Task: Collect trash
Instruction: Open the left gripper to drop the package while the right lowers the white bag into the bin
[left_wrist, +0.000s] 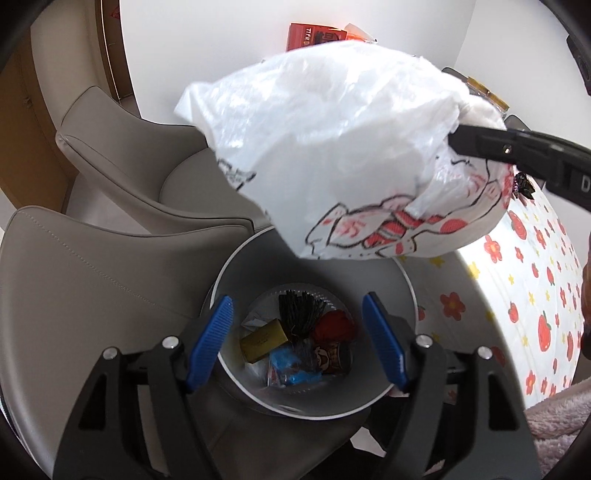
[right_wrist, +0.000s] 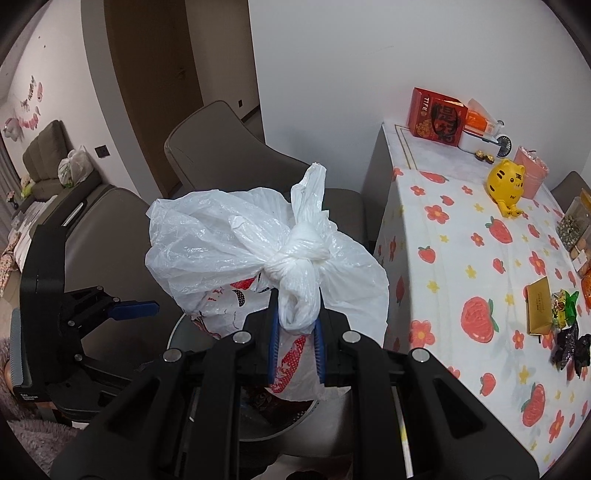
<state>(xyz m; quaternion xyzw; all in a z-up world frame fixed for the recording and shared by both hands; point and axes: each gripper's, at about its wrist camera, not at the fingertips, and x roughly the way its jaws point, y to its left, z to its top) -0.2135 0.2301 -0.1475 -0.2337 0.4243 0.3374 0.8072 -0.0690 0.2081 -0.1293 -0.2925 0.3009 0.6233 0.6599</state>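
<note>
White, red-printed plastic bag (right_wrist: 229, 251)

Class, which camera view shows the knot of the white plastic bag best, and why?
The right wrist view: the knot faces the camera, just above the right gripper clamped on the bag's tail. The left wrist view shows only the plastic bag body above the bin; its knot is hidden.

"TTFII"-like white letters on the red box (right_wrist: 436, 118), otherwise nothing legible.

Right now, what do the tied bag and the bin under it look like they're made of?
Bag: thin plastic film, white and half see-through, judging by its crinkles, gloss and tight knot. Bin: probably smooth plastic or painted metal, matte grey inside with a pale rim; the look leaves it open.
</note>
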